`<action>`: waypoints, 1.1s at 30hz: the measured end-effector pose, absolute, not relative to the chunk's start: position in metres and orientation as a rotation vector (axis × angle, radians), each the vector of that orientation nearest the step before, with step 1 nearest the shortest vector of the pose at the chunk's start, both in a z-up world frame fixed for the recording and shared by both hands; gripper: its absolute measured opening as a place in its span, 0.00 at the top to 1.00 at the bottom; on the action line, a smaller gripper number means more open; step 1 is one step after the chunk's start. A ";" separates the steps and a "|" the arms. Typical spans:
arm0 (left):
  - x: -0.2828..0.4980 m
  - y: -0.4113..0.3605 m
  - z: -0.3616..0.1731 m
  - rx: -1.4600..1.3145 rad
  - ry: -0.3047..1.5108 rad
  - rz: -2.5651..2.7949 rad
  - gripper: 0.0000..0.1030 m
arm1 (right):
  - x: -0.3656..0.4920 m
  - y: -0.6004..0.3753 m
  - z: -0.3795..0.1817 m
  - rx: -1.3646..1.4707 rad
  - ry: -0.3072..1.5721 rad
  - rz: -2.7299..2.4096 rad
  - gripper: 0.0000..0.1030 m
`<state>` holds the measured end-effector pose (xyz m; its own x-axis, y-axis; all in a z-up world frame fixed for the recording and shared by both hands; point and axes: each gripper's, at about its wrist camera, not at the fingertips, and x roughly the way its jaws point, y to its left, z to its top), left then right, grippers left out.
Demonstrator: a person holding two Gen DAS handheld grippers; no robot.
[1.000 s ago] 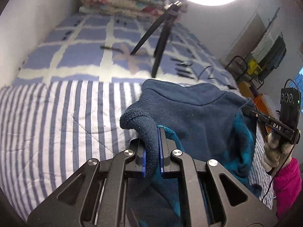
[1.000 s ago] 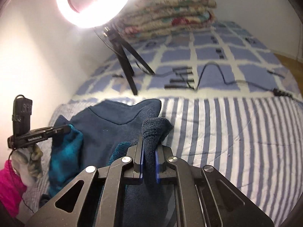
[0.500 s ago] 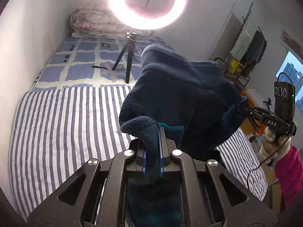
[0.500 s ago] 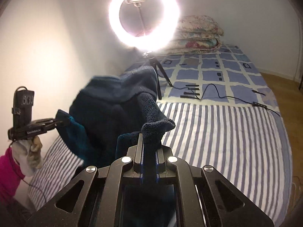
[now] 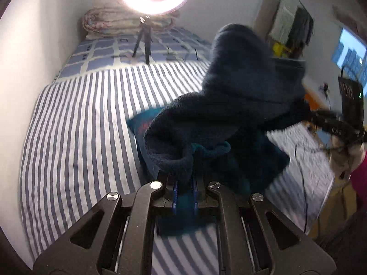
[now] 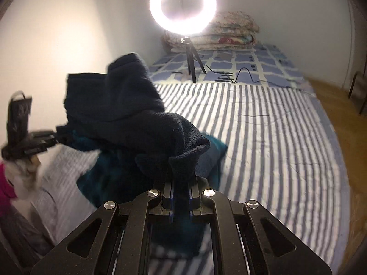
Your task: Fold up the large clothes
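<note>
**The big fleece is up in the air, not folded yet**

The left gripper is squeezed tight on 1 thick edge of the dark blue fleece. The right gripper is squeezed tight on another edge of the same fleece. So both are pinching cloth, and nothing has been let go.

The fleece hangs in a bunchy lump above the striped bed cover. Most of it is off the bed. 1 teal bit (maybe the inside of the fleece) dips down close to the stripes. I cannot tell if it touches them.

The ring light stands on its little legs at the far end of the bed, well away from the fleece. A folded quilt sits behind it.

I think the folding has only just started. The fleece still needs to be laid flat on the stripes. No neat fold shows so far, so almost all of the job is left.
</note>
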<state>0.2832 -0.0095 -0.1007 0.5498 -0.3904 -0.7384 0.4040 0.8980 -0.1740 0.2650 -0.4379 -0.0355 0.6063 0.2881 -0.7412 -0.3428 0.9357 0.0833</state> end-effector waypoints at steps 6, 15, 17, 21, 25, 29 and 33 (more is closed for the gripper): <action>0.228 -0.005 -0.121 0.128 0.908 -0.467 0.87 | 0.220 -0.430 -0.052 -0.220 0.888 0.343 0.87; 0.228 0.059 -0.113 -0.249 0.995 -0.459 0.43 | 0.196 -0.483 -0.028 0.090 0.910 0.364 0.59; 0.246 0.072 -0.117 -0.413 1.025 -0.456 0.43 | 0.206 -0.494 -0.028 0.239 0.906 0.376 0.50; 0.283 0.081 -0.132 -0.657 1.083 -0.472 0.42 | 0.232 -0.495 -0.041 0.455 0.921 0.407 0.47; 0.309 0.075 -0.155 -0.796 1.140 -0.478 0.42 | 0.268 -0.485 -0.068 0.580 0.984 0.407 0.46; 0.323 0.056 -0.169 -0.763 1.178 -0.472 0.92 | 0.283 -0.475 -0.092 0.642 1.050 0.426 0.73; 0.313 0.049 -0.150 -0.674 1.134 -0.459 0.93 | 0.276 -0.463 -0.076 0.536 1.047 0.421 0.93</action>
